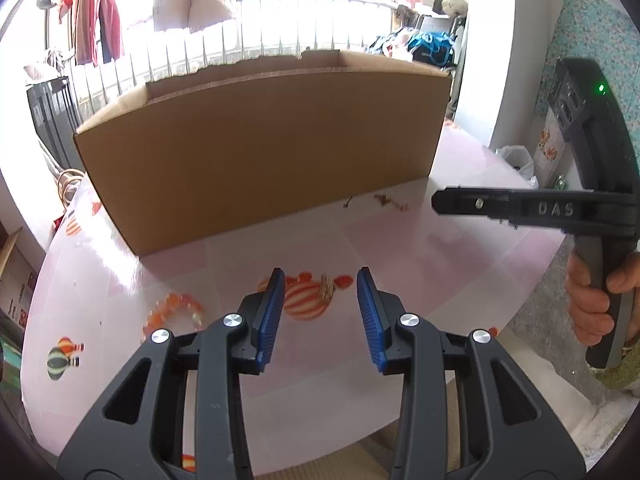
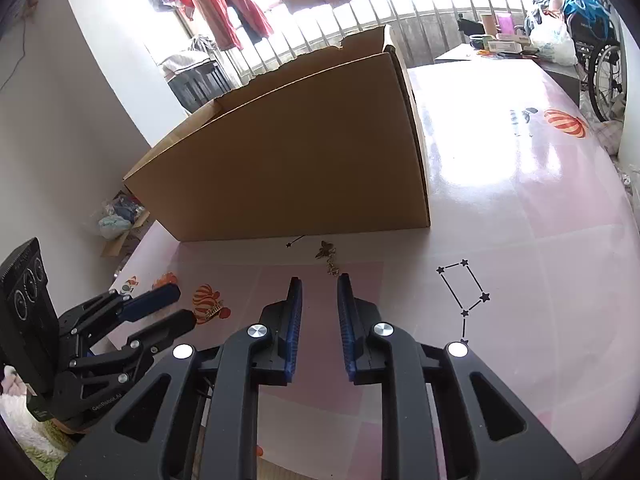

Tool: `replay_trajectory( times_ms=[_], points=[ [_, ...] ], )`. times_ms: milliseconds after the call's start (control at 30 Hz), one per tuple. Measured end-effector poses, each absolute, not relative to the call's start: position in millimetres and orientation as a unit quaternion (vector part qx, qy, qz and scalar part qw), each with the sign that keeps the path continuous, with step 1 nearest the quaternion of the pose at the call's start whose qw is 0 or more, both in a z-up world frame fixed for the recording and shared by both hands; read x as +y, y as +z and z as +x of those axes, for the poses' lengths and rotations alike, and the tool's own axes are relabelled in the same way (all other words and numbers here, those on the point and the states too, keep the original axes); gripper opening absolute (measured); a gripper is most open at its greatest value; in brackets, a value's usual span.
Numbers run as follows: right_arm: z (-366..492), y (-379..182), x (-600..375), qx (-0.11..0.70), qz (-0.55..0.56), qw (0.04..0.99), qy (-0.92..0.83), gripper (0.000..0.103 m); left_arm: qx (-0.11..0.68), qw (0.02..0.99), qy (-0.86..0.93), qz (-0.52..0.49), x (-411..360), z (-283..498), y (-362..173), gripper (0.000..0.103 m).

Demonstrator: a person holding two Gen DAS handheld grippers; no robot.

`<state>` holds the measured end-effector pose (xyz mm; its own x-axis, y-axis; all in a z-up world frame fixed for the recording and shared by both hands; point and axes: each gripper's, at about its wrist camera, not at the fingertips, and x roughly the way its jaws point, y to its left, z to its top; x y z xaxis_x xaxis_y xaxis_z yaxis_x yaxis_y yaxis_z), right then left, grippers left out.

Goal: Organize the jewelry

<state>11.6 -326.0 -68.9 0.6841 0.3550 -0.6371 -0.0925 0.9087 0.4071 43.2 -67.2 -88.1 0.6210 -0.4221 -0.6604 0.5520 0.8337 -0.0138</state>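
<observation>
On the pink table lie a small gold piece on a printed balloon and a thin gold chain close to the cardboard box. My left gripper is open, and the gold piece lies on the table just past its fingertips, untouched. My right gripper stands open by a narrow gap with nothing in it, its tips just short of the chain. What looks like an orange bead bracelet lies left of the left fingers.
The tall box, open at the top, blocks the far side of the table. A hand holds the right gripper's handle. A wheelchair and bags stand past the far right end. The near table edge runs under both grippers.
</observation>
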Motion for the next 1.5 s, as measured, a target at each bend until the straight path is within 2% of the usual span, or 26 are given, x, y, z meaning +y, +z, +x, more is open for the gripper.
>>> replay_trajectory(
  times_ms=[67, 233, 367, 667, 700, 733, 800, 1000, 1067, 1167, 1233, 1500],
  points=[
    [12.1, -70.4, -325.4, 0.376, 0.176, 0.901, 0.126, 0.019, 0.347, 0.892, -0.274, 0.097, -70.7, 44.9, -92.2, 0.035],
    [12.4, -71.7, -325.8, 0.377, 0.179, 0.900, 0.128, 0.019, 0.353, 0.889, -0.270, 0.114, -78.3, 51.5, -102.2, 0.022],
    [13.2, -73.1, -326.1, 0.376, 0.183, 0.899, 0.129, 0.019, 0.347, 0.889, -0.272, 0.125, -84.4, 52.8, -103.1, 0.006],
    [17.6, -71.0, -321.3, 0.373, 0.170, 0.903, 0.128, 0.019, 0.336, 0.896, -0.265, 0.115, -76.5, 49.1, -100.3, 0.006],
    [19.3, -70.4, -320.7, 0.373, 0.167, 0.904, 0.127, 0.022, 0.335, 0.897, -0.263, 0.113, -74.9, 49.6, -99.2, 0.006],
    [21.7, -69.6, -319.6, 0.374, 0.162, 0.905, 0.125, 0.027, 0.335, 0.898, -0.262, 0.112, -73.8, 49.9, -98.5, 0.001],
    [26.1, -67.1, -317.2, 0.371, 0.150, 0.908, 0.124, 0.030, 0.335, 0.899, -0.259, 0.110, -72.3, 51.5, -97.9, 0.001],
    [46.6, -65.9, -296.0, 0.385, 0.078, 0.911, 0.123, 0.030, 0.333, 0.900, -0.260, 0.107, -72.3, 52.2, -99.0, 0.002],
    [51.5, -68.6, -290.0, 0.393, 0.055, 0.910, 0.119, 0.029, 0.333, 0.900, -0.261, 0.107, -72.5, 51.6, -99.4, 0.002],
    [55.2, -73.9, -280.4, 0.402, 0.010, 0.910, 0.103, 0.022, 0.332, 0.901, -0.260, 0.105, -70.6, 52.5, -99.7, 0.002],
    [55.4, -72.8, -278.0, 0.405, -0.003, 0.908, 0.102, 0.004, 0.333, 0.901, -0.259, 0.100, -67.8, 53.1, -99.8, 0.002],
    [42.5, -68.5, -297.1, 0.402, 0.058, 0.907, 0.113, 0.002, 0.330, 0.904, -0.256, 0.090, -58.6, 50.8, -98.2, 0.002]
  ],
)
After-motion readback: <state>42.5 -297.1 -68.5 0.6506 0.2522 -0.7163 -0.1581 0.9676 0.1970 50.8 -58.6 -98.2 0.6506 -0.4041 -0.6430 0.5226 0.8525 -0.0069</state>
